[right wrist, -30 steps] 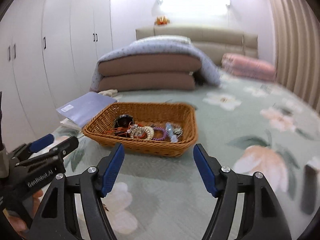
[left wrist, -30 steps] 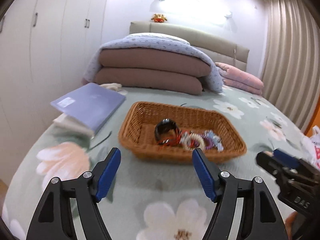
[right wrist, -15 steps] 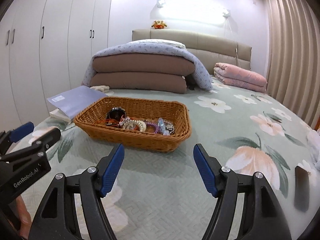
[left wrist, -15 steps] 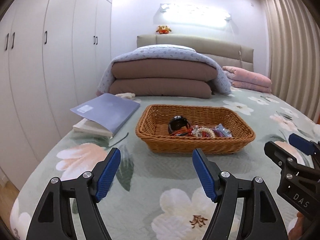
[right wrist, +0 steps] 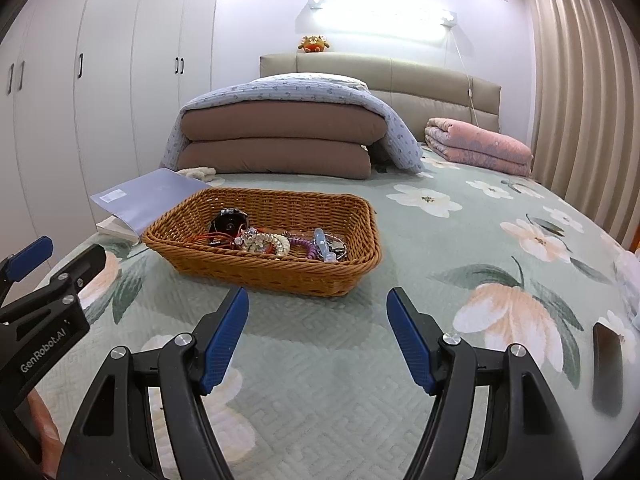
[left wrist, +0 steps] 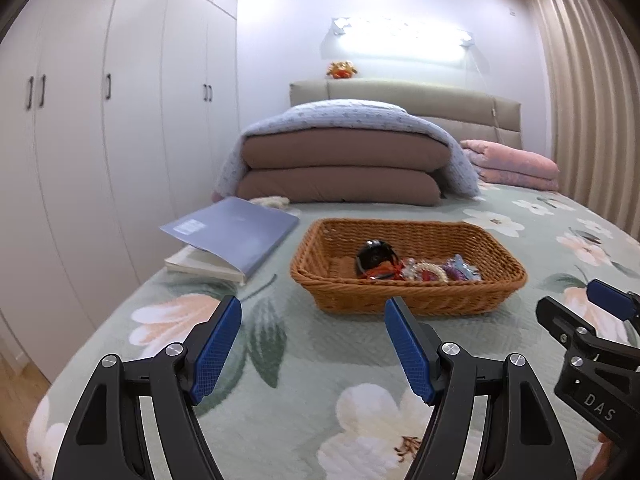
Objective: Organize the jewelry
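Bedroom setup here: everything is sitting on a bed with a green flowered bedspread (right wrist: 320,360), wardrobes running down one wall and curtains down the other.

Nearest the lens, the left gripper (left wrist: 313,318) is hovering over the bedspread with its blue pads spread wide and nothing between them. The right gripper (right wrist: 317,310) is doing the same, spread and empty.

Just past both is the wicker basket (right wrist: 260,272), and the jewelry (right wrist: 276,240) is lying in a tangled heap along its near side: a dark round piece (left wrist: 376,256), red cord, a pale beaded bracelet (right wrist: 266,243), a purple coil, something clear. I'm guessing it's all light, loose and snaggy, so pulling one piece is probably dragging its neighbours along. The beads are looking hard and a bit slippery. I'd be pinching the bracelet across its band, or taking the dark piece by its edges, since thin cord is likely slipping between flat pads.

Behind the basket there's a book (left wrist: 236,236), then folded quilts (right wrist: 276,140) and the headboard.

The right view is showing the purple coil and clear piece much better, plus a dark flat thing (right wrist: 608,368) on the bedspread off to the right. The left view is showing the book in full instead.
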`<action>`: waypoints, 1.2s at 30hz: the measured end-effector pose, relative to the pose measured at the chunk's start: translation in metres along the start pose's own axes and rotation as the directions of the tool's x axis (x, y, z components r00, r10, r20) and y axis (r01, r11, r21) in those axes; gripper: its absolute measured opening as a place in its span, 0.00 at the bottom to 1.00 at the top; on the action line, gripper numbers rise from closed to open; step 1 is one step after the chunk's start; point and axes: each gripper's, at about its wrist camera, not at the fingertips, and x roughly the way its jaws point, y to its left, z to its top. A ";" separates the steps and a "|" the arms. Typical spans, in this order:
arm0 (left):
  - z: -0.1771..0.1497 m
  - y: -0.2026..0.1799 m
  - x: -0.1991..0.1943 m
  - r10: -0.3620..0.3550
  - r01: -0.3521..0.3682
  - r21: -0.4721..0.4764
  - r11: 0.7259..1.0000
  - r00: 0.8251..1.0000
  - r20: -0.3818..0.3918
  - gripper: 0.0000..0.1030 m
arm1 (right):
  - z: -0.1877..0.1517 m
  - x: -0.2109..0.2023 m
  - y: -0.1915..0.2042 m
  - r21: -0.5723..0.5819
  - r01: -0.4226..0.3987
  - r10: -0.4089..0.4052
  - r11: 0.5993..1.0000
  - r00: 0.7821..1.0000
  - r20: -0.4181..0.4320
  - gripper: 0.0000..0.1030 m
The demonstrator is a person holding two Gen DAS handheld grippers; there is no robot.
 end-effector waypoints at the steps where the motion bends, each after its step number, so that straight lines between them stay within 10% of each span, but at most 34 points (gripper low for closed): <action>1: 0.000 0.000 -0.001 0.003 -0.003 -0.001 1.000 1.000 0.005 0.73 | 0.000 0.000 0.000 0.002 -0.001 0.001 1.000 1.000 -0.002 0.72; 36: -0.004 -0.002 0.005 -0.043 0.043 0.009 0.999 0.999 -0.030 0.73 | -0.002 0.003 -0.004 0.003 -0.005 0.005 1.000 1.000 -0.014 0.73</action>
